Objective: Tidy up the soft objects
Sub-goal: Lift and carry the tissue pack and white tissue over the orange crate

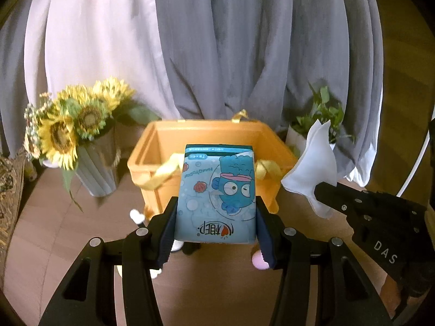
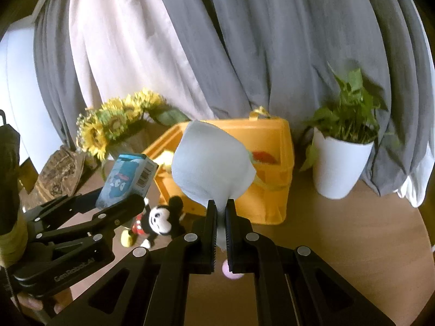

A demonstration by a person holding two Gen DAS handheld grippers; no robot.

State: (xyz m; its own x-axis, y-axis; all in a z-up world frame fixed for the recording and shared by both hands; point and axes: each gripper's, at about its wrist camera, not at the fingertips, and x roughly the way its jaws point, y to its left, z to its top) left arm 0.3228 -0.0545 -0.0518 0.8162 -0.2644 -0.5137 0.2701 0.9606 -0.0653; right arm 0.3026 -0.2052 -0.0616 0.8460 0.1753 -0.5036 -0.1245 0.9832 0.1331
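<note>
Grey curtains hang behind the wooden table. You hold the tissue pack [image 1: 216, 195] clamped in your left tongs [image 1: 216, 228] and the white cloth [image 2: 212, 163] pinched in your right tongs [image 2: 220, 233], both tilted down toward the orange bin [image 1: 152, 152] ahead. Neither is binned yet; a plush mouse [image 2: 157, 221] lies below.

The tissue pack [image 1: 216, 195] sits between the left gripper [image 1: 216, 225] fingers. The box [image 1: 152, 160] stands on the table [image 1: 217, 285] just behind it. The flowers [image 1: 68, 125] are to its left. The cloth [image 2: 212, 163] sticks up from the right gripper [image 2: 221, 233]. The plant pot [image 2: 339, 163] is to its right, the toy mouse [image 2: 157, 222] to its left.
</note>
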